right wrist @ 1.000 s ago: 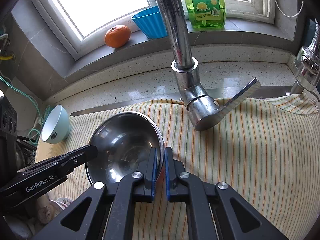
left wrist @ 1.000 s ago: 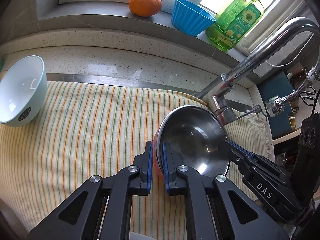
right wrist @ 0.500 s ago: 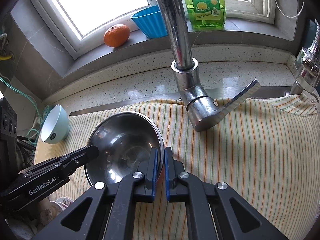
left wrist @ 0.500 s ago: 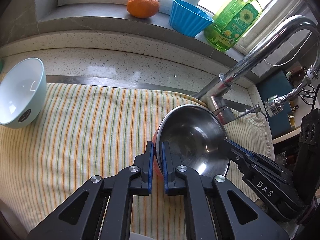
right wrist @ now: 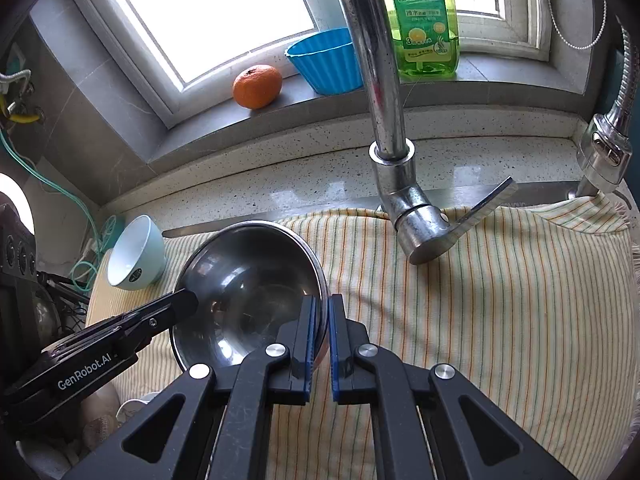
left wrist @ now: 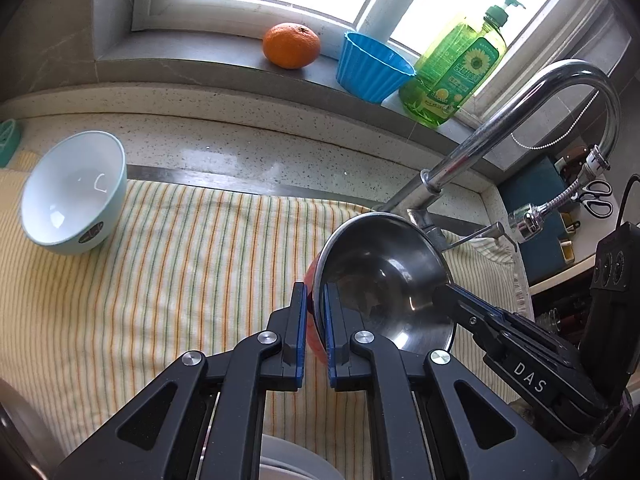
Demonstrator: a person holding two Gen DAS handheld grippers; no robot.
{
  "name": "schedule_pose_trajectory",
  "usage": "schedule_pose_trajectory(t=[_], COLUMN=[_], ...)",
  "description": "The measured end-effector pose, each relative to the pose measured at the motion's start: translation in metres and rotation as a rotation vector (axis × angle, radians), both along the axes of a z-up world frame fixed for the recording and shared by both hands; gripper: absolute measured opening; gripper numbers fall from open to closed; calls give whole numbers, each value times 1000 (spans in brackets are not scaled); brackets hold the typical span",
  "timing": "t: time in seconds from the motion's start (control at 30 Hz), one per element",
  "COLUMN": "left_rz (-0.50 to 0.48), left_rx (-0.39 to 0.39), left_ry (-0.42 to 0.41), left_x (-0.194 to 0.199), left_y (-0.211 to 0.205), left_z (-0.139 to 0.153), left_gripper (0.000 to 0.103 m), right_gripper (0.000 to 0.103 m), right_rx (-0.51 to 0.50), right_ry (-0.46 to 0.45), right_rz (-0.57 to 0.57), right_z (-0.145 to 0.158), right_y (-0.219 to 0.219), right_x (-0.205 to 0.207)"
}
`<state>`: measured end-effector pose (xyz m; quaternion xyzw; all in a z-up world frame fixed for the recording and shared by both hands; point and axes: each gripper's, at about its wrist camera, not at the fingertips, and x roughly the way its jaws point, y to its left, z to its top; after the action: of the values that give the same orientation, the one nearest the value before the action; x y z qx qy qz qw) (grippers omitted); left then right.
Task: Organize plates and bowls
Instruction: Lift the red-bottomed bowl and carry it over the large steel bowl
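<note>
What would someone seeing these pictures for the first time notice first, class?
A shiny steel bowl sits in the middle over a striped cloth, pinched at opposite rims by the left gripper and the right gripper. Behind it rises a chrome tap. On the windowsill stand an orange, a blue cup and a green soap bottle.

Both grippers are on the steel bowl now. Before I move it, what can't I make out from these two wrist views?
- Underside of the steel bowl: only a red sliver beside the left gripper; whether it is coating or a second bowl, unclear.
- White dish, left view: cut off by the bottom edge and gripper body.
- Items below the left gripper in the right view: hidden by it.
- Faucet spout: cut off at the top, right view.
</note>
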<state>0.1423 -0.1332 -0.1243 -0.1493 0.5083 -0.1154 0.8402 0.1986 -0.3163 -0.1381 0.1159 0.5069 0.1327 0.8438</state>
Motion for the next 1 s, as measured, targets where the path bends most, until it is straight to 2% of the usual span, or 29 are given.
schedule_pose_trajectory(t=[0.53, 1.0], left_rz=[28, 63], left_rx=[-31, -49], left_ry=[-52, -65], left_x=[-44, -88], left_y=[35, 83], left_z=[31, 44], left_gripper=[7, 6], right_gripper=[6, 6], right_rx=[15, 19], right_ry=[-37, -75], right_rz=[23, 59], right_z=[32, 59], right_y=[32, 80], right_x=[-43, -85])
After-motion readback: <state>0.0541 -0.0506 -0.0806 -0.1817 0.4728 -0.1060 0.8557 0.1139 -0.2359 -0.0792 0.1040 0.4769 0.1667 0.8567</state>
